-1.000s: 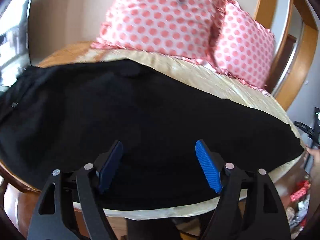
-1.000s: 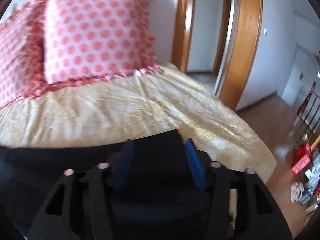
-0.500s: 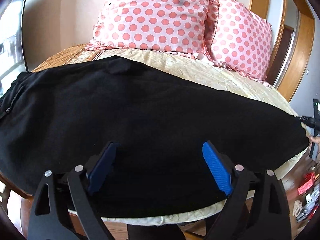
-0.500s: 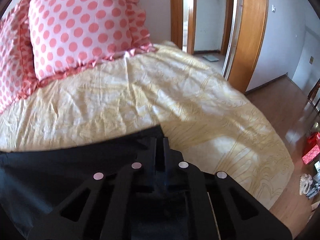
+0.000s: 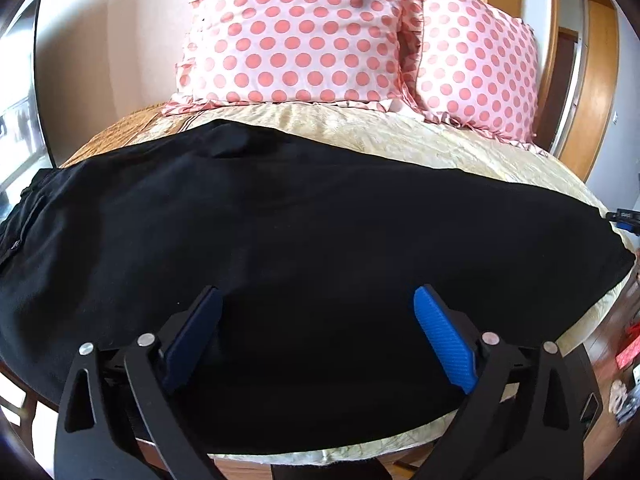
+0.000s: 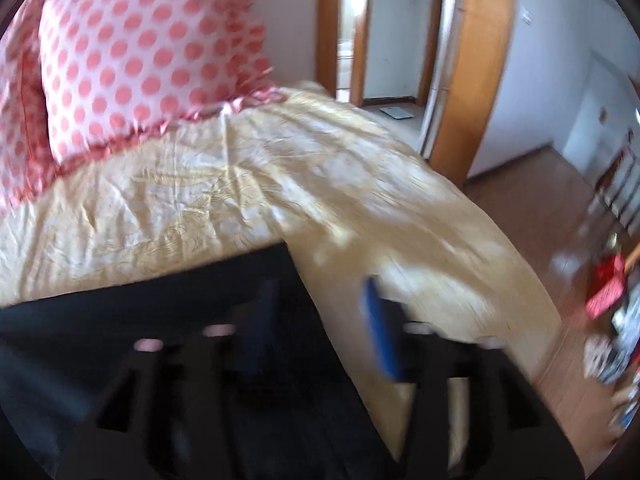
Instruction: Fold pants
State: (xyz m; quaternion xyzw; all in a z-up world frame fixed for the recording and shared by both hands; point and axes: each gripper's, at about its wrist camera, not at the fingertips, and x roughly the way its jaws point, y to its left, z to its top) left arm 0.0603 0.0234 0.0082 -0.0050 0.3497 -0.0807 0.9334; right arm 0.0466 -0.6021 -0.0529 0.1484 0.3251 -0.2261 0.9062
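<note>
Widened further since a second ago, the left gripper (image 5: pixel 316 336) is seen over black pants (image 5: pixel 304 248) spread across a yellow bedspread (image 5: pixel 400 136) below two spotted pillows (image 5: pixel 296 32); its jaws are opening, with nothing pinched between the blue pads. From the right wrist, the right gripper (image 6: pixel 320 320), clamped on the hem half a second earlier, is caught blurred with jaws opening and the cloth edge let go, the pants (image 6: pixel 140 312) lying flat at lower left. A fold appears to have been laid, with regrasping likely needed.
</note>
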